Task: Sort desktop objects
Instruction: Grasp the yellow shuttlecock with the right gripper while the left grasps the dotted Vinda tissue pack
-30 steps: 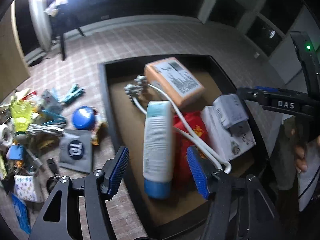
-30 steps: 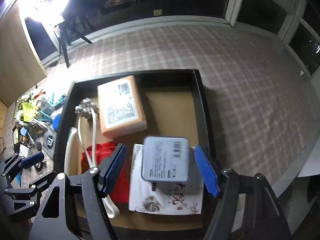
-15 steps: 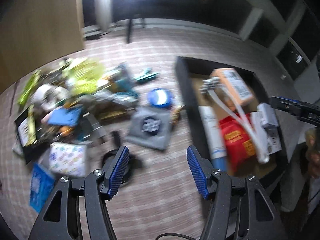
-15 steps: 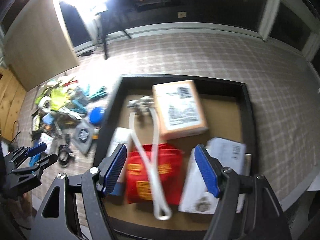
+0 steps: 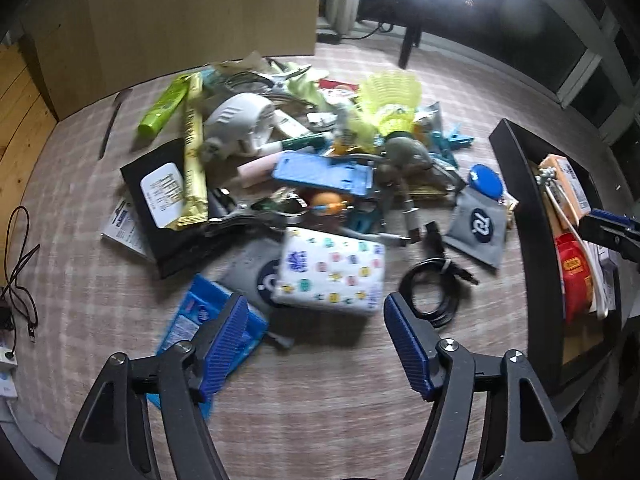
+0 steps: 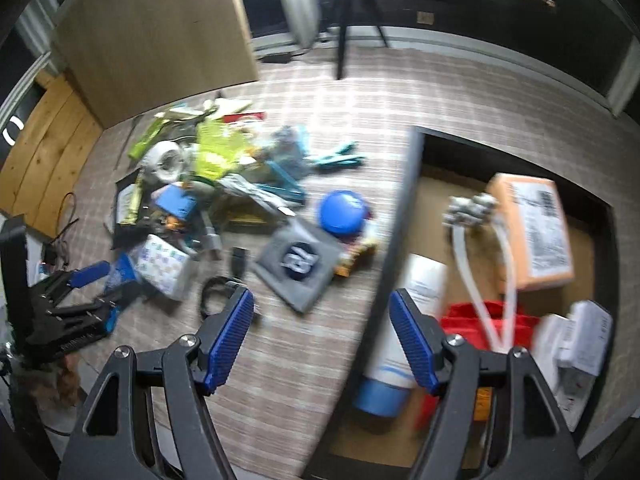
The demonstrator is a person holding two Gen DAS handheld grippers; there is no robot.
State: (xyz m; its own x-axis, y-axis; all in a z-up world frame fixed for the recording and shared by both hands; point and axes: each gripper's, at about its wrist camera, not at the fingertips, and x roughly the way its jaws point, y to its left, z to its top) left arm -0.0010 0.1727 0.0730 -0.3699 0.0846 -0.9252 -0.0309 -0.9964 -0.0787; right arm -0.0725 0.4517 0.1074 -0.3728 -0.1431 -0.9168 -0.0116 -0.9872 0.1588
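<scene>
My left gripper is open and empty, above the tablecloth just in front of a white patterned tissue pack at the near edge of a pile of mixed objects. My right gripper is open and empty, over the left wall of the black tray. In the tray lie a white tube with a blue cap, a red pouch, a white cable, an orange box and a small white box. The left gripper also shows in the right wrist view.
Near the pile lie a coiled black cable, a grey pouch, a round blue disc, a blue packet and a black box. A wooden panel stands behind. Loose wires lie at the left edge.
Both grippers have swung left, away from the tray toward the pile. The white tube and the small box they hovered over now lie in the tray. Both stay open.
</scene>
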